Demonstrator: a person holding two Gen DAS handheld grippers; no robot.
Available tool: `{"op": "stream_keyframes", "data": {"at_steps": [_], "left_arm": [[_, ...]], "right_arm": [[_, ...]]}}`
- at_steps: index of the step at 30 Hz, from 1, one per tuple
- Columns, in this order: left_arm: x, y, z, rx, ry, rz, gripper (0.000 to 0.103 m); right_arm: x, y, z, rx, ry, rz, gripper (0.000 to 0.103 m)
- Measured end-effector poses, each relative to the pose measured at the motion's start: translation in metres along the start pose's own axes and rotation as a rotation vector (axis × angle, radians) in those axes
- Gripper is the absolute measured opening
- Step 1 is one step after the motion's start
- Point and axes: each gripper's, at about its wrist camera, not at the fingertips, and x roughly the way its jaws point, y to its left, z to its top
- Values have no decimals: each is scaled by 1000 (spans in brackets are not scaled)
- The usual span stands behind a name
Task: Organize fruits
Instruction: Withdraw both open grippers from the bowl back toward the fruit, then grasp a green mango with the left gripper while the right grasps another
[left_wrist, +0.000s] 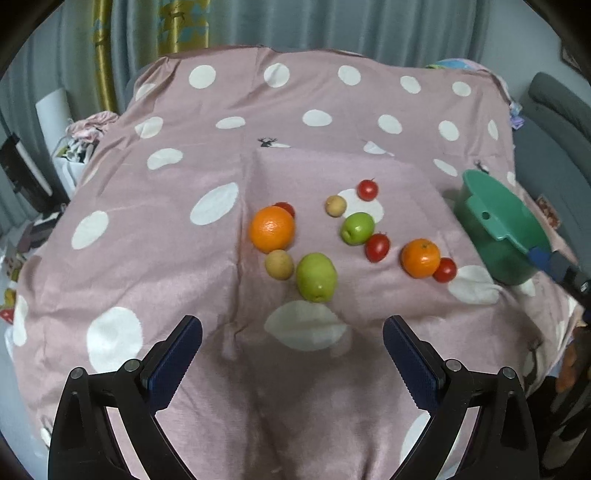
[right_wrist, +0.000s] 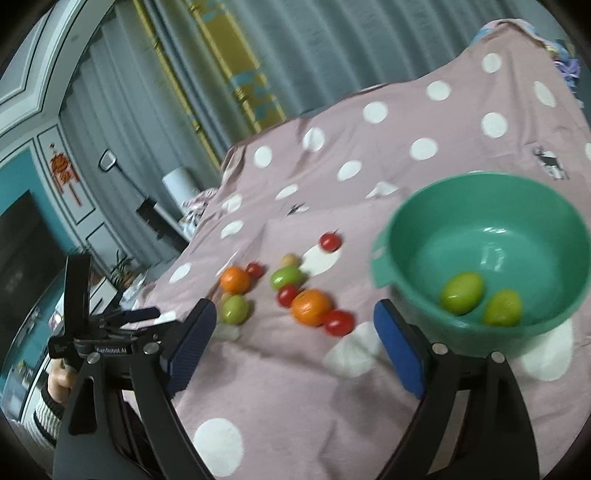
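The left gripper (left_wrist: 291, 354) has its jaws spread wide. Nothing is between them, and they touch nothing. They hang over the pink spotted cloth (left_wrist: 155, 236).

Past the jaws, the fruits lie on the cloth. Going left to right there is a big orange (left_wrist: 272, 229) with a red tomato (left_wrist: 287, 208) peeking out behind it. A small tan fruit (left_wrist: 279, 264) sits just below the orange, and a green fruit (left_wrist: 317, 277) is right beside that one. Then come another small tan fruit (left_wrist: 335, 205), a green apple (left_wrist: 357, 228), two more tomatoes, a smaller orange (left_wrist: 421, 257) and one last tomato (left_wrist: 444, 270) touching it. The green bowl (left_wrist: 506, 225) stands at the far right, tipped so its inside is hidden in this view.

The right gripper (right_wrist: 295, 343) also has its jaws spread wide and holds nothing. The bowl is just beside its right jaw. Only this view looks into the bowl: two green fruits (right_wrist: 461, 297) lie inside, close together. It also shows the person's hand (right_wrist: 61, 380) on the left gripper's handle, at the far left.
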Motion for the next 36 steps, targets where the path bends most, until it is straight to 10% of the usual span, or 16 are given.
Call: {"op": "stream_keyframes", "data": {"at_steps": [21, 25, 36], "left_arm": [[52, -3, 19, -34, 61, -155, 97], [67, -3, 22, -35, 98, -160, 73], [86, -2, 26, -35, 129, -200, 47]], "right_arm": [[55, 26, -3, -58, 130, -36, 88], [60, 25, -3, -62, 142, -50, 88], [70, 21, 1, -69, 153, -65, 88]]}}
